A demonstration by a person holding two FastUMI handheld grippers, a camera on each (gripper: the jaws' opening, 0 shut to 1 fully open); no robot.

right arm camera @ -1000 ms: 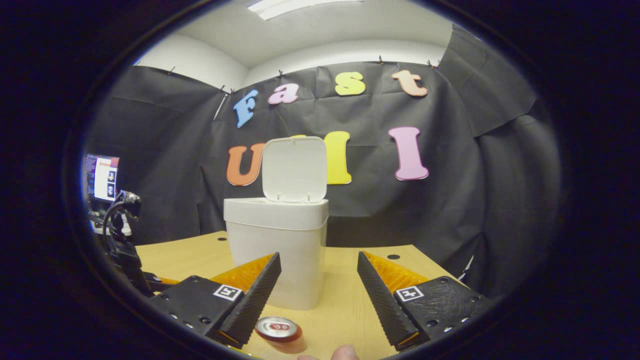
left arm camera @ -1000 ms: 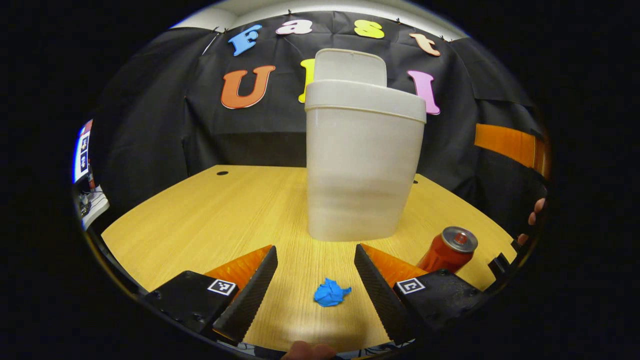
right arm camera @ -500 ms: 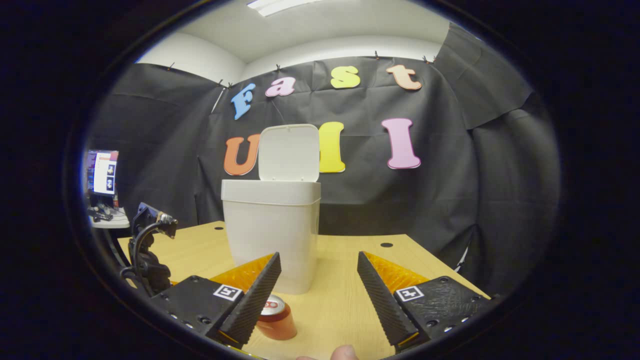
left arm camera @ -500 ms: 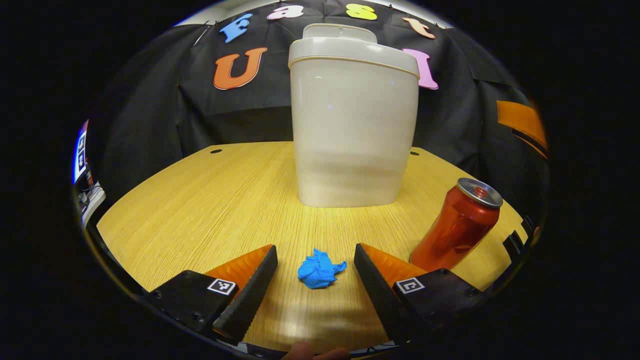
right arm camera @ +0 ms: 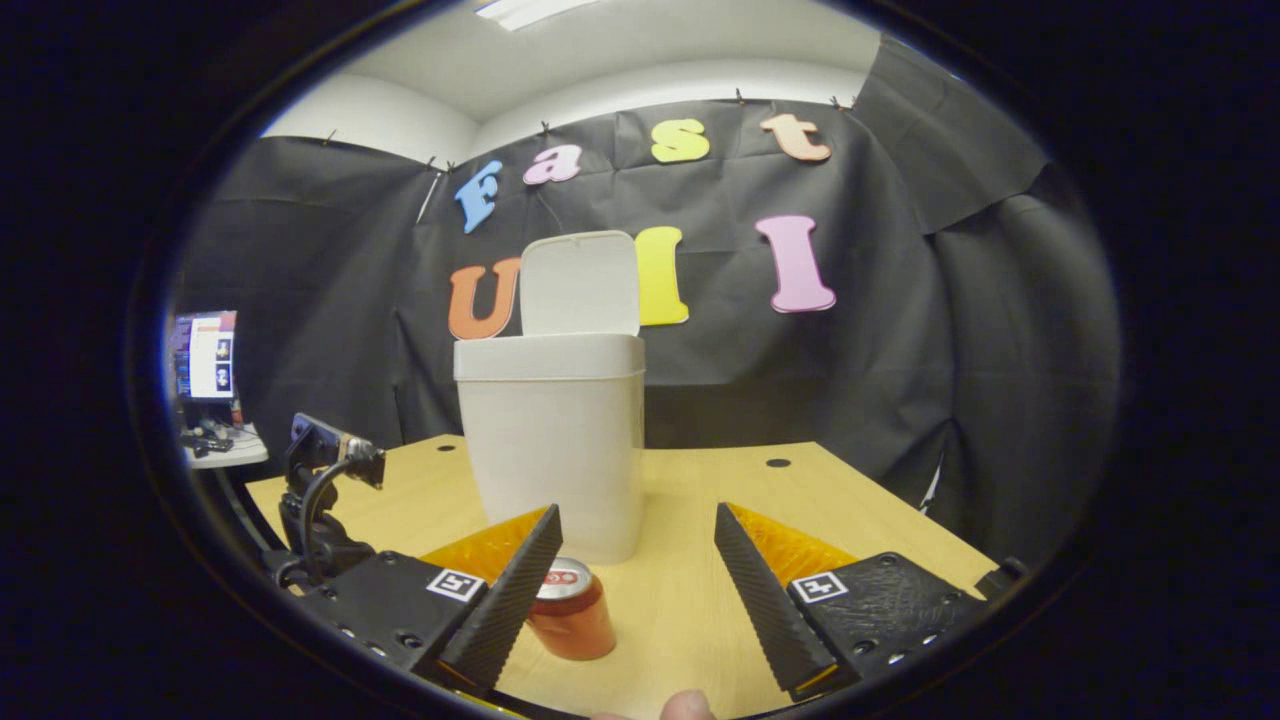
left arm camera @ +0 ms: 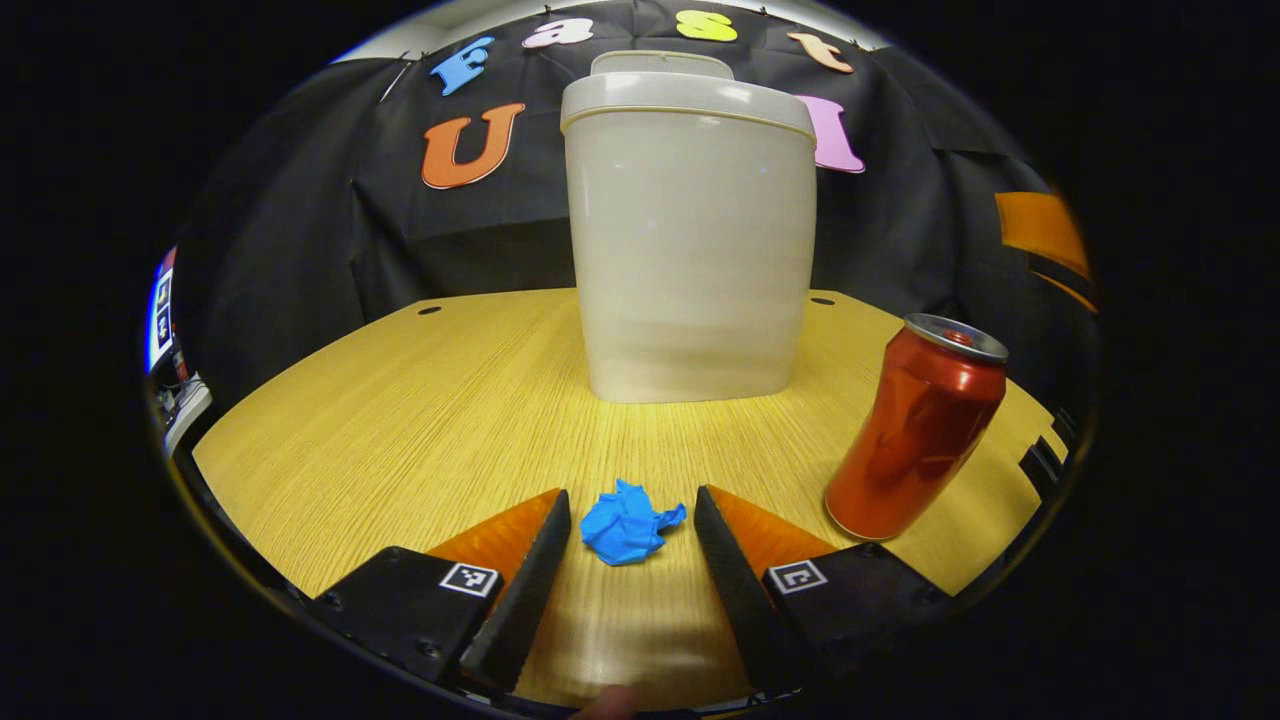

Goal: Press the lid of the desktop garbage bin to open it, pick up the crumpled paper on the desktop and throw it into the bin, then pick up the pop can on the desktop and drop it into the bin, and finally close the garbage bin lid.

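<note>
The left tongs (left arm camera: 628, 545) are standing spread, flanking the small crumpled blue paper ball (left arm camera: 626, 523) lying on the wooden surface (left arm camera: 420, 400) before the open white plastic bin (left arm camera: 690, 230). Light and soft, it should pinch easily across its middle. The right tongs (right arm camera: 638, 570) are hanging spread too.

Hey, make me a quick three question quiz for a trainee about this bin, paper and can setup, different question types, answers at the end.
1. True or false: the hinged lid of the white plastic desktop garbage bin stands open.
2. Multiple choice: the crumpled blue paper ball lies A) inside the bin, B) on the wooden desktop between the left gripper fingers, untouched, C) on top of the can.
3. Fill in: the red metal pop can stands ____ on the desktop, in front of the bin.

Key: 1 true. 2 B. 3 upright. The right gripper is open too, holding nothing.
</note>
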